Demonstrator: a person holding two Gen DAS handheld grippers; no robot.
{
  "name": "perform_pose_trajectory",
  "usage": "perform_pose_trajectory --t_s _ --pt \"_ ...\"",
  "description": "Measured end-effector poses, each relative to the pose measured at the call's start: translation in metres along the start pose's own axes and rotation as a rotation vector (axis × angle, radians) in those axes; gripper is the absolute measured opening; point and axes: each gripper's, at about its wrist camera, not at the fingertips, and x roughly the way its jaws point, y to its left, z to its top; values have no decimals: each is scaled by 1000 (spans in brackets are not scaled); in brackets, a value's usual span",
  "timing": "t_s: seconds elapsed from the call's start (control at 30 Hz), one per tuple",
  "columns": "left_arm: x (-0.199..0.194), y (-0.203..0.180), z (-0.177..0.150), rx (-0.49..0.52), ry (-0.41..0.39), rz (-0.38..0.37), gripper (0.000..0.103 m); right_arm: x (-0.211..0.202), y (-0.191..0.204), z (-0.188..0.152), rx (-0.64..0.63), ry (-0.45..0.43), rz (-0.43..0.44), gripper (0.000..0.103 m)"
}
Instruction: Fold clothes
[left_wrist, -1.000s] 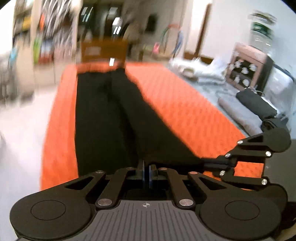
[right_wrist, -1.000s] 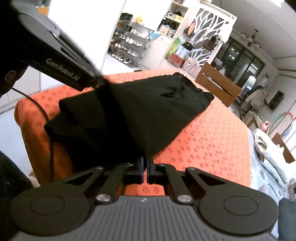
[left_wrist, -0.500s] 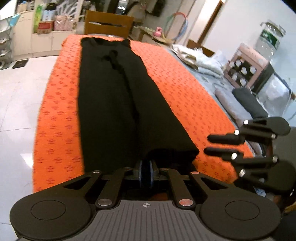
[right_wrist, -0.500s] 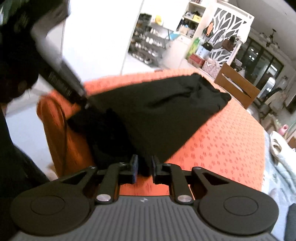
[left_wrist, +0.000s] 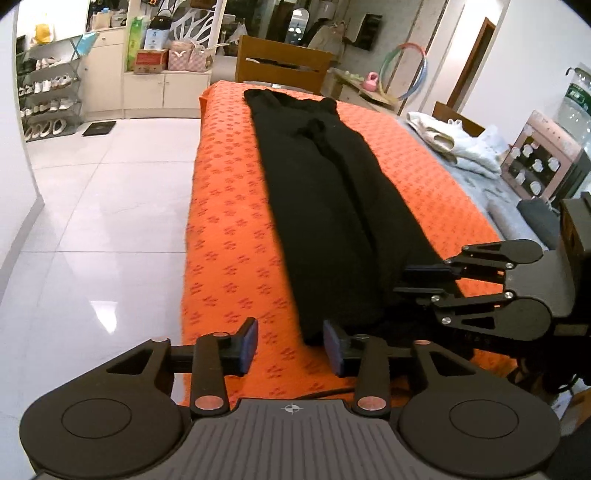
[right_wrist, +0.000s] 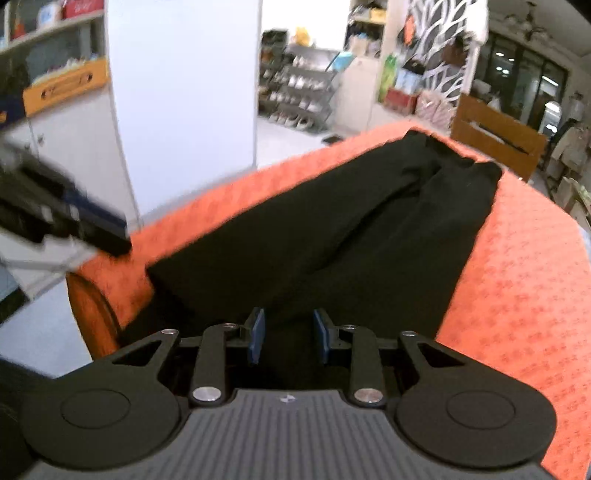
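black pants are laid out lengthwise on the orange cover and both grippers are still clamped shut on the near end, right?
Not quite. The black pants do lie lengthwise on the orange cover, but both the left gripper and the right gripper are now open, as each wrist view shows.

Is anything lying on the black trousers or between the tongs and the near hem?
Nothing visible. The black trousers lie flat and bare on the orange cover; the open left tongs and right tongs sit right at the hem.
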Motion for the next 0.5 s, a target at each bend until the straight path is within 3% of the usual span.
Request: perform_pose_trajectory --t_s 0.23,0.5 --pt "-4 -13 -5 179 -15 -34 52 -33 3 0 15 -33 -2 34" --pt "8 -53 -24 445 29 -177 57 -57 14 -29 -74 36 13 34"
